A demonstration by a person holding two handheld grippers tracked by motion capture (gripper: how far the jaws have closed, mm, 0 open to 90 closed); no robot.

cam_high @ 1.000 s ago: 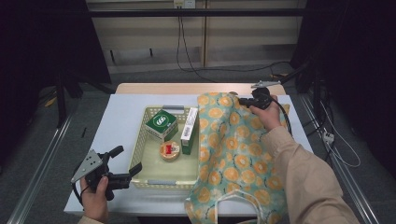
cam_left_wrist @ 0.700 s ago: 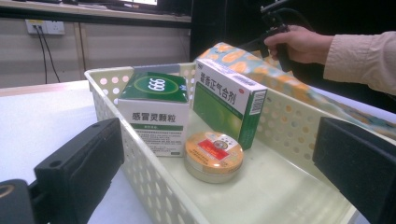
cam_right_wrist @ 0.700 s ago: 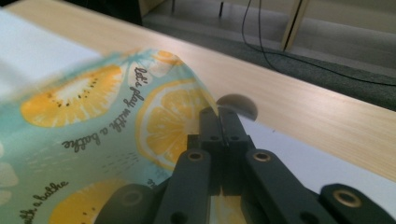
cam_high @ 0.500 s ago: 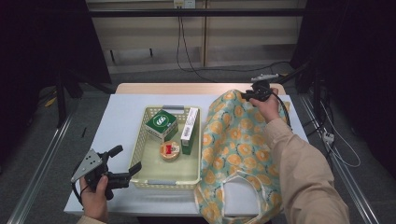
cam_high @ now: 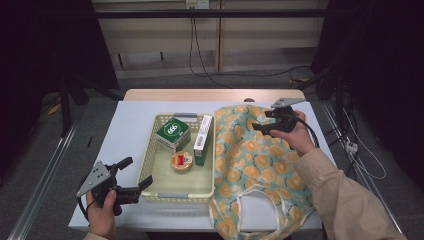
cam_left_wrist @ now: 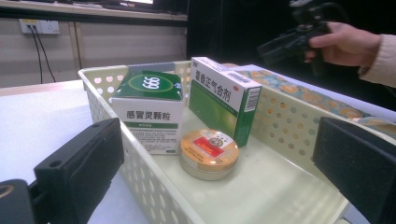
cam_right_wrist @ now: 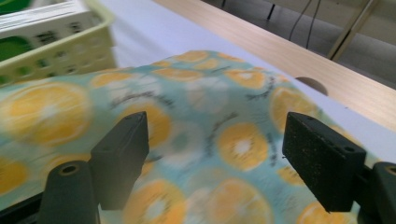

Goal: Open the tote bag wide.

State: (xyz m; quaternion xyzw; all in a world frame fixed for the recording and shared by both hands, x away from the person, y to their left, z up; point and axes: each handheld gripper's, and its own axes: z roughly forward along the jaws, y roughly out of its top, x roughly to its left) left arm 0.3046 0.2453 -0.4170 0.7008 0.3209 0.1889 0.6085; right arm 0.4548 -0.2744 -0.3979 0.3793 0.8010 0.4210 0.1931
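A fabric bag (cam_high: 255,165) printed with orange slices lies flat on the right half of the table. My right gripper (cam_high: 260,121) hovers over its far end. Its jaws have just been opening and now stand open above the cloth (cam_right_wrist: 205,116), with nothing pinched between the right gripper (cam_right_wrist: 219,140) pads. My left gripper (cam_high: 136,172) rests open at the near left corner of a cream basket (cam_high: 150,150). The left gripper (cam_left_wrist: 217,133) looks into the basket (cam_left_wrist: 289,126), which holds a green box (cam_left_wrist: 147,112), a tall white and green box (cam_left_wrist: 224,102) and a round tin (cam_left_wrist: 208,151).
A white sheet (cam_high: 135,115) covers the table, with a bare wooden strip (cam_high: 200,94) along the far edge. The bag's handles (cam_high: 260,200) reach the near edge. Cables run over the floor behind and to the right. The right hand (cam_left_wrist: 345,44) shows beyond the basket.
The right gripper held the bag's far end up, then opened and let it go. The cloth has dropped flat and the hand has come back toward the near side. The left hand stayed still.
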